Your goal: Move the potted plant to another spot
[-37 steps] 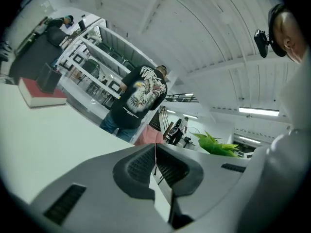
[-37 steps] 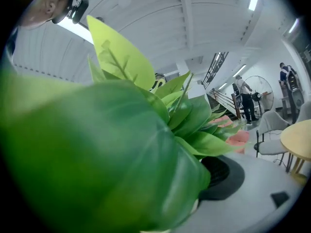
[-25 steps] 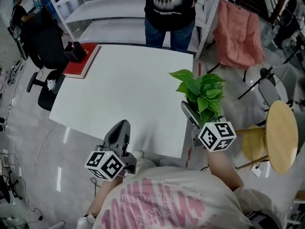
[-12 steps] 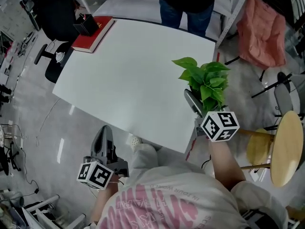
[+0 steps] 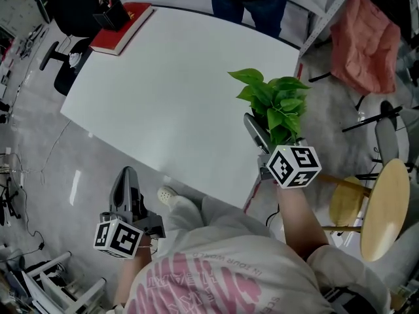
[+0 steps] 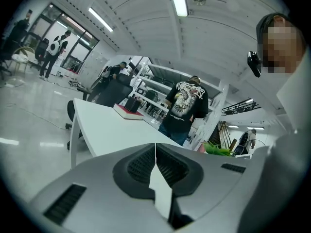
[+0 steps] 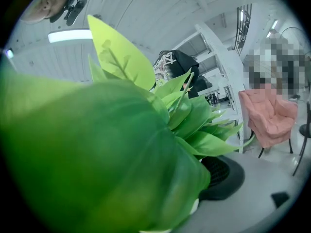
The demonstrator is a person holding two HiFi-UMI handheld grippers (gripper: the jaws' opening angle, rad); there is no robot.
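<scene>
Grey left gripper [image 5: 125,175] is hanging nearest me, jaws pressed together on nothing, with the white table [image 5: 163,90] stretching ahead of it. I am keeping the right gripper [image 5: 267,133] clamped wide on the potted plant [image 5: 272,106], whose green leaves are crowding its camera. Far beyond both grippers, a red book [image 5: 121,21] is lying.
</scene>
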